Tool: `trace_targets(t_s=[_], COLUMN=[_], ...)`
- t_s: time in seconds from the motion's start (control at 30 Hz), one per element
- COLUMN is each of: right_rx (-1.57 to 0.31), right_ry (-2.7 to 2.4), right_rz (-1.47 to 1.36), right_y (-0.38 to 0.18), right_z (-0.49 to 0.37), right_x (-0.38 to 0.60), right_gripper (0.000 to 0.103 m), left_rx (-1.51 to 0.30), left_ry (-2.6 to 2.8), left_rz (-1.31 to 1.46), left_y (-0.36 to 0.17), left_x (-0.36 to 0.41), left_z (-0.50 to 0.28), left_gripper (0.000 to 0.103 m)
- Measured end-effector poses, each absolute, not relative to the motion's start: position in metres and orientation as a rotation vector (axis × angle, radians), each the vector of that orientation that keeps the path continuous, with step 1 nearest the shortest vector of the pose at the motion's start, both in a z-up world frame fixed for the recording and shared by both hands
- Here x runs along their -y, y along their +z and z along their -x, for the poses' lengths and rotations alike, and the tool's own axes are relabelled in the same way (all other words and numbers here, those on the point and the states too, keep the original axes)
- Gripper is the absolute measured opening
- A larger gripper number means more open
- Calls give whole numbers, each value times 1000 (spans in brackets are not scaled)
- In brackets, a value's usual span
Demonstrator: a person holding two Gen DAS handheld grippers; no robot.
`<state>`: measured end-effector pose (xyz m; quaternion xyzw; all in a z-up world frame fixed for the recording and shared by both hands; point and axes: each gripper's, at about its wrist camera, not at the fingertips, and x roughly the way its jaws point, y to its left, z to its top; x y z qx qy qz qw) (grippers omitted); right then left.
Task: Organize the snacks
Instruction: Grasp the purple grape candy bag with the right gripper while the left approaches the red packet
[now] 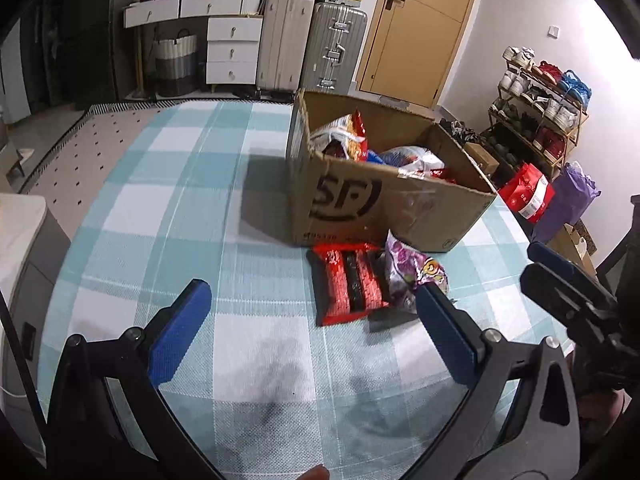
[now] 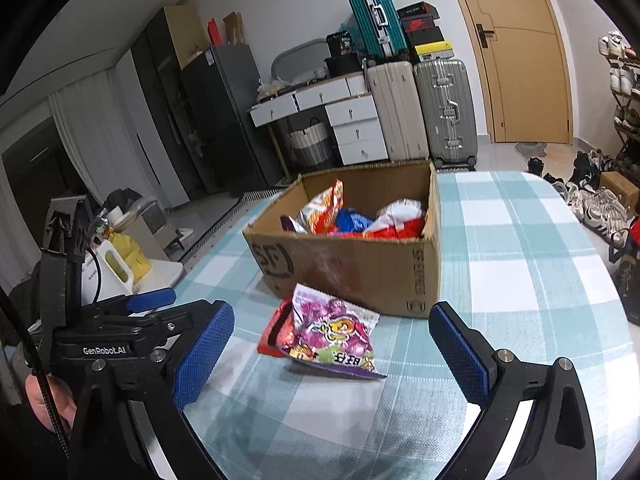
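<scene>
An open cardboard box (image 1: pixel 360 208) (image 2: pixel 360 268) stands on the checked tablecloth and holds several snack bags (image 1: pixel 348 136) (image 2: pixel 360 216). In front of it lie a red snack pack (image 1: pixel 348 280) (image 2: pixel 272 328) and a purple snack bag (image 1: pixel 412 272) (image 2: pixel 332 332), which partly overlaps the red one. My left gripper (image 1: pixel 312 300) is open and empty, just short of the two packs. My right gripper (image 2: pixel 332 324) is open and empty, with the purple bag seen between its pads; it also shows at the right edge of the left wrist view (image 1: pixel 560 280).
Table with teal-and-white checked cloth (image 1: pixel 180 208) (image 2: pixel 520 264). Suitcases (image 2: pixel 444 112), a white drawer unit (image 2: pixel 352 128) and a wooden door (image 2: pixel 520 60) stand behind. A shoe rack (image 1: pixel 536 112) and red bag (image 1: pixel 528 192) are right of the table. A small side table with bottles (image 2: pixel 124 260) stands at left.
</scene>
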<state>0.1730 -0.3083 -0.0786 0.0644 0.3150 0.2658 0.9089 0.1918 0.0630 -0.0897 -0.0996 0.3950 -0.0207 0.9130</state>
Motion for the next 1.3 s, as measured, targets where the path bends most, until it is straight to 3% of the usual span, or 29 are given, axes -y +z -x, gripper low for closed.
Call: trace_targets(t_s=[0.97,1.3], right_rx=[-856,-916], right_ry=[613,651], right_rz=[-170,-177], right_y=[-162,-174], right_z=[-245,-254], right_x=[271,257], right_gripper=[100,71], left_rx=[-896,-921], left_ry=[-39,-25], left_rz=[287,296], left_y=[-148,-157], left_x=[-81,-88], left_z=[-201,-206], left_gripper=[102,102])
